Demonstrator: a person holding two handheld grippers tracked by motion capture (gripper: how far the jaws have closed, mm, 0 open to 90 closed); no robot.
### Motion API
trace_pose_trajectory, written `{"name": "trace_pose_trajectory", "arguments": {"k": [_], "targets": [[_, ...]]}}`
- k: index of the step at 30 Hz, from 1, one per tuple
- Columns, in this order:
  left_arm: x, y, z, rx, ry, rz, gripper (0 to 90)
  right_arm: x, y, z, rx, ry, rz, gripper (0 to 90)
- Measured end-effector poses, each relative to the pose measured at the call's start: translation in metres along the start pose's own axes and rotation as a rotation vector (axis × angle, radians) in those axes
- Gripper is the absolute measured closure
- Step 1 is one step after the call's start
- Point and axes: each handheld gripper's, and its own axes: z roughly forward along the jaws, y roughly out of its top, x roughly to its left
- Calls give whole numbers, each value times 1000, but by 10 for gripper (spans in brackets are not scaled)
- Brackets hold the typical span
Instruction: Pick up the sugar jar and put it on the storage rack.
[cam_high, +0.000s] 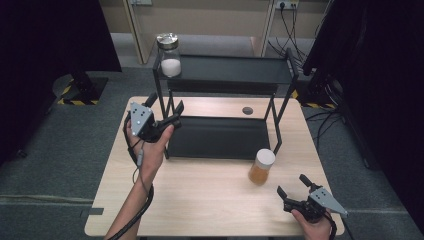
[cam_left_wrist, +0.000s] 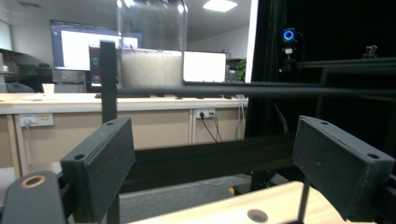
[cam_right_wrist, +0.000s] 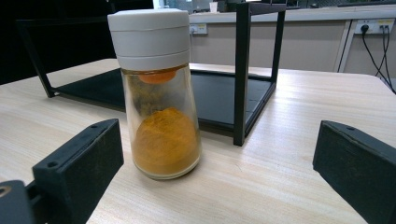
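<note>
A glass jar of white grains (cam_high: 170, 56) with a metal lid stands at the left end of the black rack's top shelf (cam_high: 235, 70). My left gripper (cam_high: 172, 115) hovers open at the rack's left front post, level with the gap between the shelves, with nothing between its fingers. In the left gripper view the white jar (cam_left_wrist: 150, 65) rises behind the shelf rail (cam_left_wrist: 261, 91), above my left gripper (cam_left_wrist: 212, 140). A white-capped jar of orange powder (cam_high: 262, 166) stands on the table. My right gripper (cam_high: 291, 185) is open just short of it, with the orange jar (cam_right_wrist: 161, 93) ahead of my right gripper (cam_right_wrist: 219, 158).
The rack's lower shelf (cam_high: 220, 137) lies bare on the wooden table (cam_high: 200, 200). A round cable hole (cam_high: 247, 110) sits in the tabletop behind it. The rack's front right post (cam_right_wrist: 240, 70) stands just behind the orange jar. Dark curtains flank the table.
</note>
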Motion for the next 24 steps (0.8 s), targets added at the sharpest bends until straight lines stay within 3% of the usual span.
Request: {"name": "trace_pose_trajectory", "arguments": {"k": [13,24], "targets": [[-4,-48,-20,35,-32,-43,123,0,0,0,1,-1,0,20],[0,-77,-37,65,-66,-61,120,1,0,0,2,-1,-1,19]]}}
